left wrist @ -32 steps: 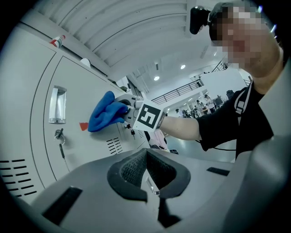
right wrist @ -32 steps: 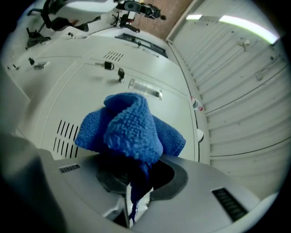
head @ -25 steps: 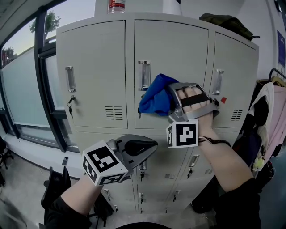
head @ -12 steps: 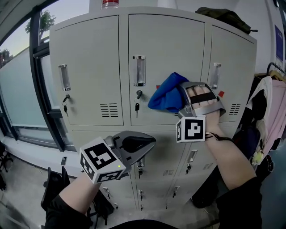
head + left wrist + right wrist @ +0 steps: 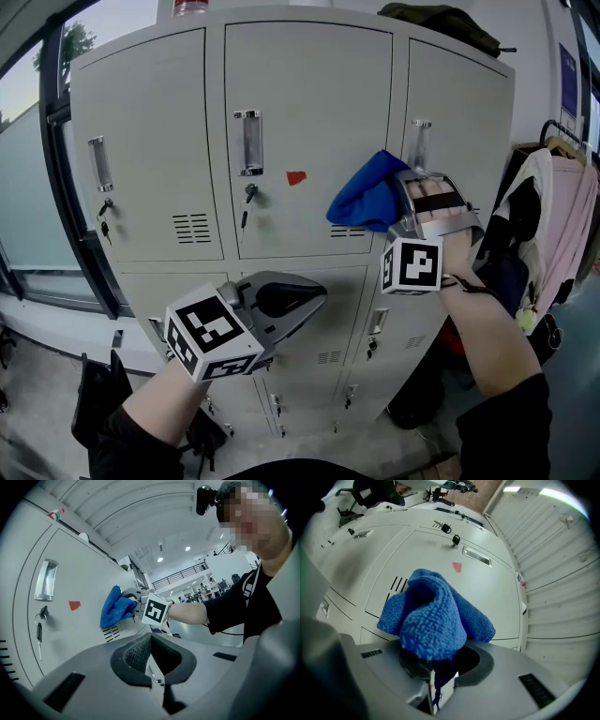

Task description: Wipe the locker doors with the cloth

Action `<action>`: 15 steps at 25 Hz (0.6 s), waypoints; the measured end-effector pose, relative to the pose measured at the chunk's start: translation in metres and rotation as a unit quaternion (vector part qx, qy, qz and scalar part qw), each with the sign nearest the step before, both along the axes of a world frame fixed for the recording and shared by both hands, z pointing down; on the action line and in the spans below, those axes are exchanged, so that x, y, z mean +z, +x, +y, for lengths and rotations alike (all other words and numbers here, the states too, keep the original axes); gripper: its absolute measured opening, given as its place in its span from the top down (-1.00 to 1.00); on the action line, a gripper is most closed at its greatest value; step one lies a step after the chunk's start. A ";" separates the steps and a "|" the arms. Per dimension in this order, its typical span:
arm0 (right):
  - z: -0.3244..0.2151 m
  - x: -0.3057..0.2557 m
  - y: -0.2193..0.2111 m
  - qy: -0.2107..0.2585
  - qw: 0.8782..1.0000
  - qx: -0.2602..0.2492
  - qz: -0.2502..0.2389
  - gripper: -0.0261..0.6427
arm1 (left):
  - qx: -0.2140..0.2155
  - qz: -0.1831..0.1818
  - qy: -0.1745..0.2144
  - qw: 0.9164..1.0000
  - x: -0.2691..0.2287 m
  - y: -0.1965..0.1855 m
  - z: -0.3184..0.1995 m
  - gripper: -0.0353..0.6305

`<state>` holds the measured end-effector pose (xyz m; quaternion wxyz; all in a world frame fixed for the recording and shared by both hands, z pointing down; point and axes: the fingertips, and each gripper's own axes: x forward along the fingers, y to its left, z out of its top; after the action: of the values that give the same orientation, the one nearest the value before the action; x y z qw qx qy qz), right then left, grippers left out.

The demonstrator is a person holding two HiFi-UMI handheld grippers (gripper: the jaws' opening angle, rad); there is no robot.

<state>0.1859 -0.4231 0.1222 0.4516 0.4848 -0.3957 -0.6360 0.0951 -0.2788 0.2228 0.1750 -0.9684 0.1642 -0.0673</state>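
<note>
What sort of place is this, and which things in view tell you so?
Likely a workplace locker or changing area: grey metal lockers with keys in the doors, clothes hanging on a rack beside them, and a large window opposite. The right gripper holds a blue cloth at one door.

I have the head camera facing the lockers (image 5: 309, 112) close up. The 2 gripper cameras look along their jaws, and all 3 views show the cloth (image 5: 366, 202).
</note>
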 end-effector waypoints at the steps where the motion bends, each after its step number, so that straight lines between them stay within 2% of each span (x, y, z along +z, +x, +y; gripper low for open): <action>1: 0.002 0.001 0.002 0.000 1.000 -0.002 0.002 0.76 | -0.001 0.000 -0.001 1.000 0.002 0.002 0.000 0.87; 4: 0.013 0.002 -0.009 0.005 1.000 -0.028 0.010 0.76 | -0.012 0.004 -0.006 1.000 0.006 0.004 -0.002 0.87; 9: 0.033 0.019 -0.075 0.001 0.994 -0.109 0.031 0.76 | -0.043 0.013 -0.023 0.999 0.019 -0.008 -0.006 0.87; 12: 0.041 0.030 -0.119 -0.003 0.989 -0.145 0.042 0.76 | -0.060 0.011 -0.028 0.998 0.025 -0.026 -0.002 0.87; 15: 0.038 0.039 -0.155 -0.017 0.987 -0.155 0.040 0.76 | -0.076 0.011 -0.028 0.997 0.025 -0.055 0.004 0.87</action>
<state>0.0311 -0.3852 0.1617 0.3711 0.3838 -0.4583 -0.7106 0.0396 -0.2748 0.2474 0.1408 -0.9584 0.2369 -0.0743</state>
